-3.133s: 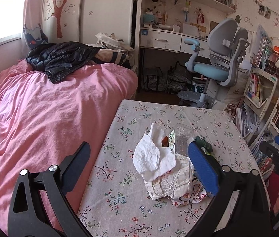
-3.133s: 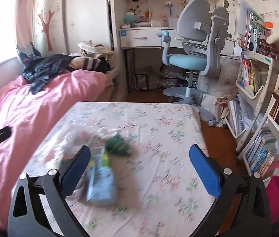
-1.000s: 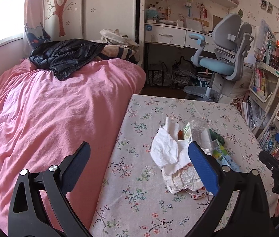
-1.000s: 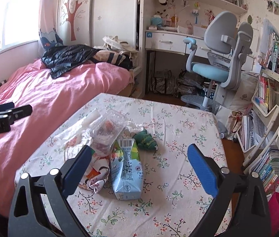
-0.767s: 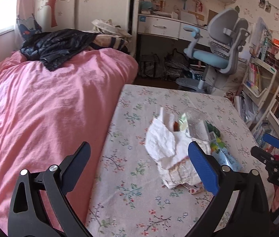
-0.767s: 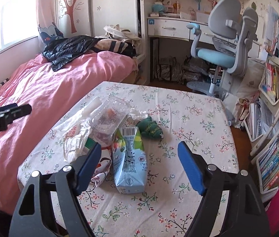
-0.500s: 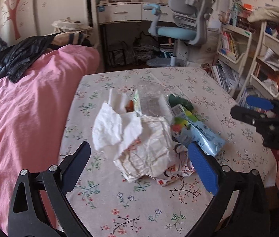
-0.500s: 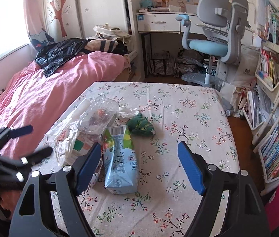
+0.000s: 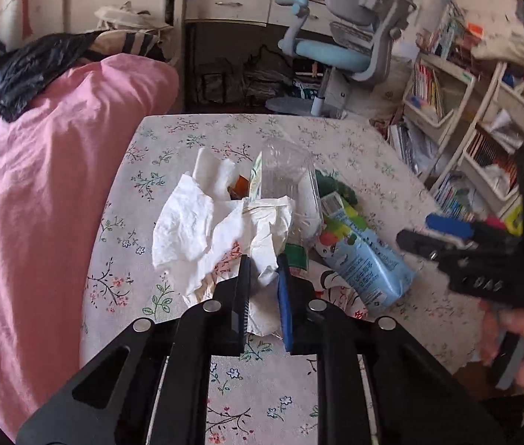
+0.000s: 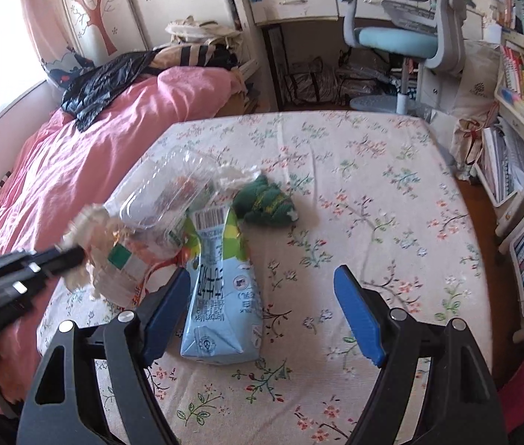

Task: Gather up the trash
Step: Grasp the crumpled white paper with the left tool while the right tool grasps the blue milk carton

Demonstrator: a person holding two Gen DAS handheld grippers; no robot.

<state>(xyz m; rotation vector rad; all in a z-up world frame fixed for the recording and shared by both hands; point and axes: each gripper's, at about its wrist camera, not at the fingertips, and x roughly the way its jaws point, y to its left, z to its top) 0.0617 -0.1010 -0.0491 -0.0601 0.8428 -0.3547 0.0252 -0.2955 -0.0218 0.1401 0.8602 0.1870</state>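
Note:
A heap of trash lies on the floral table: crumpled white paper, a clear plastic box, a light blue drink carton and a green wrapper. My left gripper is shut on the near edge of the crumpled paper. My right gripper is open, its fingers either side of the blue carton, just above it. In the right wrist view the clear box, green wrapper and paper lie beyond, and the left gripper reaches in from the left.
A pink bed with a black jacket runs along the table's left edge. A grey and blue desk chair and a desk stand behind. Bookshelves crowd the right side.
My left gripper has moved down and forward and closed on the crumpled paper. My right gripper has moved closer over the blue carton and stays open.

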